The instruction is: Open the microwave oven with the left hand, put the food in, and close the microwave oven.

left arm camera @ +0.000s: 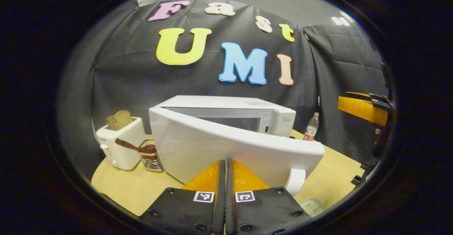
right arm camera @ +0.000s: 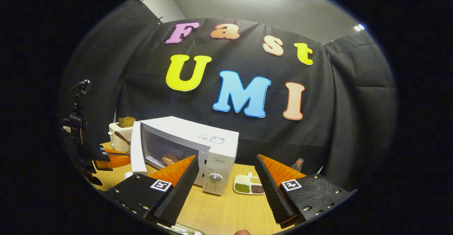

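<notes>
The white microwave stands on the wooden table with its door swung partly open. My left gripper is shut, its tips close against the door's outer face, left of the curved white handle. In the right gripper view that gripper sits beside the door's free edge. Brownish food lies inside the cavity. My right gripper hangs open and empty in front of the microwave's control panel, well back from it.
A white toaster holding bread and a metal utensil rack with a brown spoon stand left of the microwave. A plastic bottle stands to its right. A small divided dish of beans lies before the panel.
</notes>
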The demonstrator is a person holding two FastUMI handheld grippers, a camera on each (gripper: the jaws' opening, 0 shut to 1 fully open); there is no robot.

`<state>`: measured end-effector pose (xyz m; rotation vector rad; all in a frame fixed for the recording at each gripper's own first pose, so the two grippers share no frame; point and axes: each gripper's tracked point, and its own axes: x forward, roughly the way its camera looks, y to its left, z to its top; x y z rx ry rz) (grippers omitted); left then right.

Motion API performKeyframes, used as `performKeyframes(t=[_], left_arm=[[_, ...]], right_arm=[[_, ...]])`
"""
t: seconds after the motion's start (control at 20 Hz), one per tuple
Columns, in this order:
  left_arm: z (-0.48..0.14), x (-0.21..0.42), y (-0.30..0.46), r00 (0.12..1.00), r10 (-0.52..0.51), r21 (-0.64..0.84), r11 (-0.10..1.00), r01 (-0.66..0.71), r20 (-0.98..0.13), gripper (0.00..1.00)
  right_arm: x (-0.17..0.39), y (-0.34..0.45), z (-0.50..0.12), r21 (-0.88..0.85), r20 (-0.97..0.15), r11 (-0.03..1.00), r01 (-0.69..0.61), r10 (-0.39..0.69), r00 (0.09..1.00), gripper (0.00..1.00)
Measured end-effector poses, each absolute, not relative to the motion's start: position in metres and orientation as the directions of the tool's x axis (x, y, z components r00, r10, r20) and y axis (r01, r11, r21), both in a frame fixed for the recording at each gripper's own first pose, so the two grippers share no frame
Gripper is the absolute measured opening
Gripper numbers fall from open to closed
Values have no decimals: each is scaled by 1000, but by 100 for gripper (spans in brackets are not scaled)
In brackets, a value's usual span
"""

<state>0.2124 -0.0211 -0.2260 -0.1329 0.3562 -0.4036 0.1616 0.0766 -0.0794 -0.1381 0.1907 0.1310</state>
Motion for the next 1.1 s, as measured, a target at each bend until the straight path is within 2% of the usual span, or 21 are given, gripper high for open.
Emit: performKeyframes(t=[0.55, 0.65, 0.7, 0.75, 0.8, 0.85, 0.9, 1.1], left_arm=[[-223, 261, -59, 834, -479, -174, 877, 447, -274, 7], [-221, 271, -62, 839, -475, -164, 880, 446, -265, 7], [-222, 274, -66, 839, -476, -162, 879, 448, -263, 3], [-223, 277, -67, 839, -476, -158, 879, 449, -262, 3], [-223, 282, -70, 839, -477, -154, 879, 452, -260, 7], [-223, 286, -72, 840, -477, -152, 879, 452, -260, 3], [-224, 290, -73, 840, -476, -152, 880, 451, -260, 7], [-224, 309, -78, 850, -462, -172, 886, 430, -253, 7]], right_arm=[[147, 42, -76, -139, -201, 990, -18, -10, 979, 97], [145, 40, -78, -138, -208, 990, -7, -22, 978, 97], [144, 39, -78, -139, -210, 990, -3, -26, 977, 97], [143, 39, -78, -140, -212, 990, 0, -30, 977, 97], [140, 39, -79, -142, -214, 990, 1, -32, 976, 97], [138, 38, -79, -144, -215, 990, 5, -36, 976, 97], [136, 37, -78, -146, -216, 989, 6, -38, 976, 97], [131, 32, -81, -151, -226, 988, 12, -46, 973, 97]])
